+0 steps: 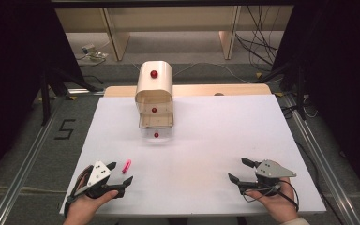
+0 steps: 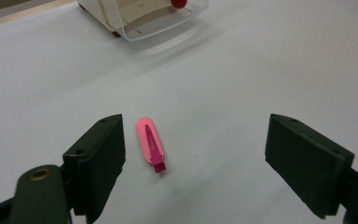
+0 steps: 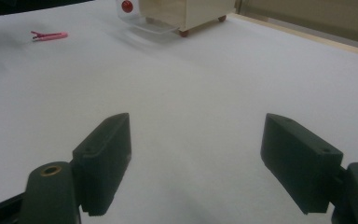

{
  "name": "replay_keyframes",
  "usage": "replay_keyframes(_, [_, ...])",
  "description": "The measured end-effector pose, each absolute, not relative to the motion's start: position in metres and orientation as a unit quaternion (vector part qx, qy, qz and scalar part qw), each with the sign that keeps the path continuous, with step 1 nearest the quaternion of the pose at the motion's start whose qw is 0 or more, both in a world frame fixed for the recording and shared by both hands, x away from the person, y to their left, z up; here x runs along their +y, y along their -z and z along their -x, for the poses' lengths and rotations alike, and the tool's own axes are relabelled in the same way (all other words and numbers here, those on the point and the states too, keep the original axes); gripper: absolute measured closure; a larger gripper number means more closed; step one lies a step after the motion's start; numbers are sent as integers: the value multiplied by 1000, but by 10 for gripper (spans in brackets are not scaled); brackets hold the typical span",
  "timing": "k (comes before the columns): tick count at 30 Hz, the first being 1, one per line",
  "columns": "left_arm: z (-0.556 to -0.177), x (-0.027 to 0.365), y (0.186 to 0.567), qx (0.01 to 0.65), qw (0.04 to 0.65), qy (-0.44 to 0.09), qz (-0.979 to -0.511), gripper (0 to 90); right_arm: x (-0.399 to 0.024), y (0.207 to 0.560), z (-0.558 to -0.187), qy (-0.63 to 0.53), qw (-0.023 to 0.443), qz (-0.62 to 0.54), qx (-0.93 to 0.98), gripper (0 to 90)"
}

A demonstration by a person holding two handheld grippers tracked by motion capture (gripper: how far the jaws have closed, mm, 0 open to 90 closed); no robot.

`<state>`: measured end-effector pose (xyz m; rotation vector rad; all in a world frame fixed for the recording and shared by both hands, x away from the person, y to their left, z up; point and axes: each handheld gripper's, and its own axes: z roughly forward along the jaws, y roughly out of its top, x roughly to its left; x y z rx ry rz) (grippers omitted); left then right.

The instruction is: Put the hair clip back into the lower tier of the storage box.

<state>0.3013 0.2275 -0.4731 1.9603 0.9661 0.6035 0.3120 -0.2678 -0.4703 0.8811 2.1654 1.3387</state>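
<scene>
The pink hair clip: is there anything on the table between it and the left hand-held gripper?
Nothing visible. The pink hair clip lies flat on the white table, just ahead of the open left hand-held gripper, nearer its left jaw, with bare surface between.

Left hand-held gripper [image 1: 120, 176] black-jawed, grey three-cornered plate with dark screws, right hand-held gripper [image 1: 240, 169] alike, black cable

I count 1 pink hair clip [image 1: 127, 166] on the white table [image 1: 206, 140], 1 cream drawer cabinet [image 1: 154, 93] carrying 3 red knobs [image 1: 154, 74], and 2 grippers: left gripper [image 1: 120, 175] and right gripper [image 1: 238, 169].
</scene>
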Motion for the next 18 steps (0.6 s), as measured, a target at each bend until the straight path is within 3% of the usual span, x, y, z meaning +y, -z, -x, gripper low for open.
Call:
replay_keyframes(5, [-303,227,474,388,415,-243,-786,199,-268,469,-310,-483,226,-318,784,253])
replay_keyframes(15, [-311,224,480,394,393,-245,-794,295,-267,470,-311,-482,224,-319,785,256])
replay_keyframes(18, [-319,225,484,405,386,-242,-793,362,-265,470,-312,-482,223,-317,786,256])
